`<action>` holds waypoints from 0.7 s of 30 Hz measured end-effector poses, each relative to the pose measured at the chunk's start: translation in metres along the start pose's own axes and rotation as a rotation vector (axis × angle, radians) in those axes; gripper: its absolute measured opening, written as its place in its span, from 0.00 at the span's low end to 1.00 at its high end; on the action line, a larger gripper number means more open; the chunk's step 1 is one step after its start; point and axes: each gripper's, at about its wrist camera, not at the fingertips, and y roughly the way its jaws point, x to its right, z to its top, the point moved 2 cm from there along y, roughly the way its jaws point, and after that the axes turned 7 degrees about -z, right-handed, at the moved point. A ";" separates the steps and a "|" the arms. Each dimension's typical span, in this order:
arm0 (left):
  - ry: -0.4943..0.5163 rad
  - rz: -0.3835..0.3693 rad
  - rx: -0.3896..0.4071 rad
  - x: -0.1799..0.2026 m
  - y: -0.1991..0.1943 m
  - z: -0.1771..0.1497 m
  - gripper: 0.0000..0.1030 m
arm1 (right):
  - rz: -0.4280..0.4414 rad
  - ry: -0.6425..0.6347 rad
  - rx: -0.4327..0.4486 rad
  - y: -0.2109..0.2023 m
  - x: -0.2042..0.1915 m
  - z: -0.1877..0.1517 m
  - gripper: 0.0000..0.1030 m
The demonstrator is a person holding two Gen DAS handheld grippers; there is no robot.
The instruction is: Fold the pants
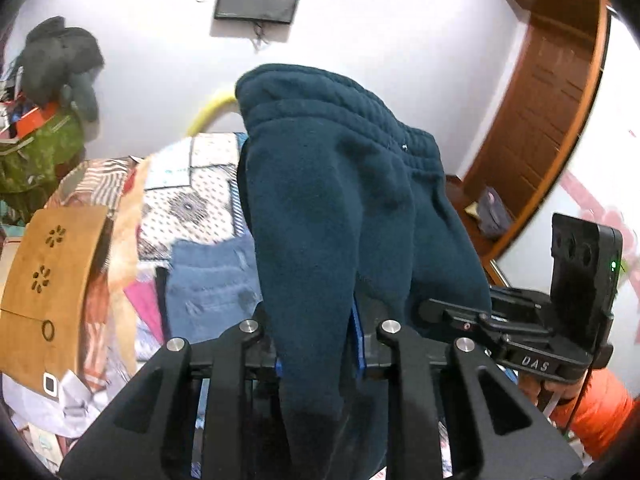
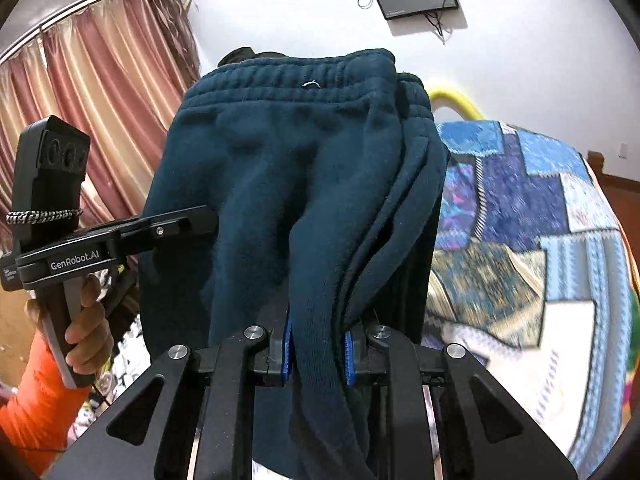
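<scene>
Left wrist view: the left gripper [image 1: 318,344] has its fingers clamped on a fold of the dark teal pants [image 1: 340,200], which fill the centre of the frame with the waistband uppermost. Right wrist view: the right gripper [image 2: 318,354] likewise pinches the pants [image 2: 296,168] between its blue pads [image 2: 286,354]. A patchwork bedspread [image 2: 528,240] lies at right.

The pants [image 2: 296,184] run forward from between the right gripper [image 2: 318,354] jaws, the bed [image 2: 520,240] beyond to their right, the left gripper [image 2: 120,236] to their left.
</scene>
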 end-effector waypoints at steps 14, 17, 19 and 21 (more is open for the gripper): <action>-0.149 0.134 -0.093 -0.148 0.133 0.000 0.22 | -0.075 0.018 -0.173 0.177 0.037 0.028 0.16; -0.215 0.160 -0.174 -0.180 0.169 -0.016 0.23 | -0.120 0.003 -0.256 0.210 0.048 0.022 0.16; -0.276 0.167 -0.252 -0.206 0.198 -0.033 0.23 | -0.148 -0.016 -0.310 0.225 0.053 0.016 0.17; -0.300 0.153 -0.266 -0.217 0.208 -0.045 0.27 | -0.177 -0.045 -0.346 0.234 0.058 0.007 0.19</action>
